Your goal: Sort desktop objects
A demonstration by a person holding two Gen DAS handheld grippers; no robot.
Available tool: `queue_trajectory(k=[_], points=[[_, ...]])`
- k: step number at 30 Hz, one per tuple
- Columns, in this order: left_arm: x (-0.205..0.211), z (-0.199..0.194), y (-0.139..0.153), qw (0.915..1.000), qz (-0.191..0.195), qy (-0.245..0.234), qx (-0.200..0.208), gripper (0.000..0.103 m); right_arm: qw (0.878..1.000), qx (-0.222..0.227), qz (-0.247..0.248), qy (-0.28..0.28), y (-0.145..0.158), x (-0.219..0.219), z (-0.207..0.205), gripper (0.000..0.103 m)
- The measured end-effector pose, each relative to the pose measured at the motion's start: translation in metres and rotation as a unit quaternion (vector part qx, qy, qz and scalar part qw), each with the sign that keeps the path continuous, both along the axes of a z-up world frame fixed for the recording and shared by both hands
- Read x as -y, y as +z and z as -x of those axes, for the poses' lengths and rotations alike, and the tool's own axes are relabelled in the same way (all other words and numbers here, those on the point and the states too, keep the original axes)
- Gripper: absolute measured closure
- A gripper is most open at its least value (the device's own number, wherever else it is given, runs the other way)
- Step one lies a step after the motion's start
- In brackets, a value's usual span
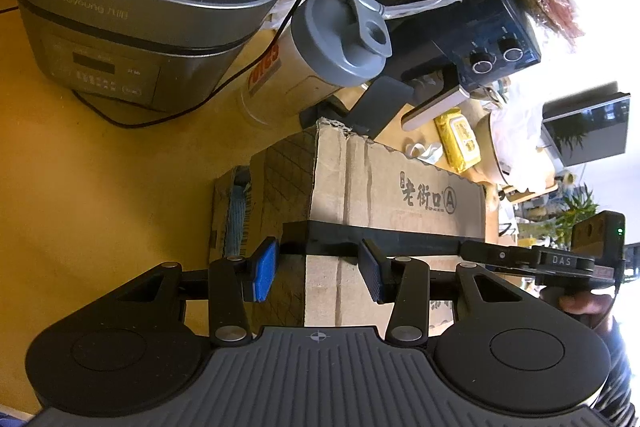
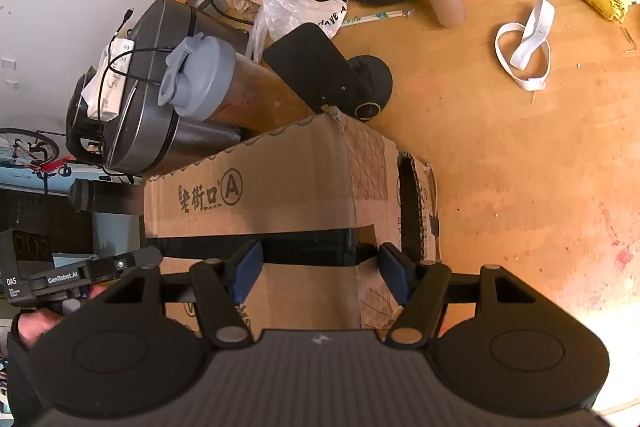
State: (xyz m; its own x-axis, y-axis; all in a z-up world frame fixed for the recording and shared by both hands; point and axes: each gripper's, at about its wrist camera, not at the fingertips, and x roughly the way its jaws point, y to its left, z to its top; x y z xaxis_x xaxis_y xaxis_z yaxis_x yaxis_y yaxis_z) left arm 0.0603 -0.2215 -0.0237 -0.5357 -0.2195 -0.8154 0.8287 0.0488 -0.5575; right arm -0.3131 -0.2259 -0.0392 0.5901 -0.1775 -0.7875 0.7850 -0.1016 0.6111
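We see a yellow-orange wooden worktop [image 2: 520,155], scuffed and flecked with reddish marks toward four o'clock in the right wrist view. A plain white wall [image 2: 60,7] rises at ten o'clock there, with a bicycle [image 2: 32,151] at nine. In the left view, bright daylight floods two o'clock above green plants [image 1: 576,211].

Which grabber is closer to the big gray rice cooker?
Left. The left gripper sits at the corner of the cardboard box nearest the rice cooker; the right gripper sits at the far corner.

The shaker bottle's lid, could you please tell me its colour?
Grey; the lid shows best in the left wrist view.
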Motion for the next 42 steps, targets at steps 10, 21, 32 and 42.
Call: queue_trajectory(k=[10,21,32,42], points=[[0.004,0.000,-0.014,0.9999,-0.010,0.004,0.005,0.061,1.000,-0.006,-0.010,0.000,-0.011,0.005,-0.004,0.036],[0.003,-0.002,-0.033,0.9998,-0.019,0.007,0.003,0.060,1.000,-0.005,-0.018,0.004,-0.028,0.004,-0.007,0.035],[0.004,-0.002,-0.032,0.9998,-0.014,0.012,-0.002,0.048,1.000,-0.005,-0.019,-0.008,-0.029,0.004,-0.006,0.010],[-0.002,-0.006,-0.022,0.9988,0.006,0.021,0.045,0.000,1.000,-0.009,-0.007,0.000,-0.027,0.002,-0.012,0.000]])
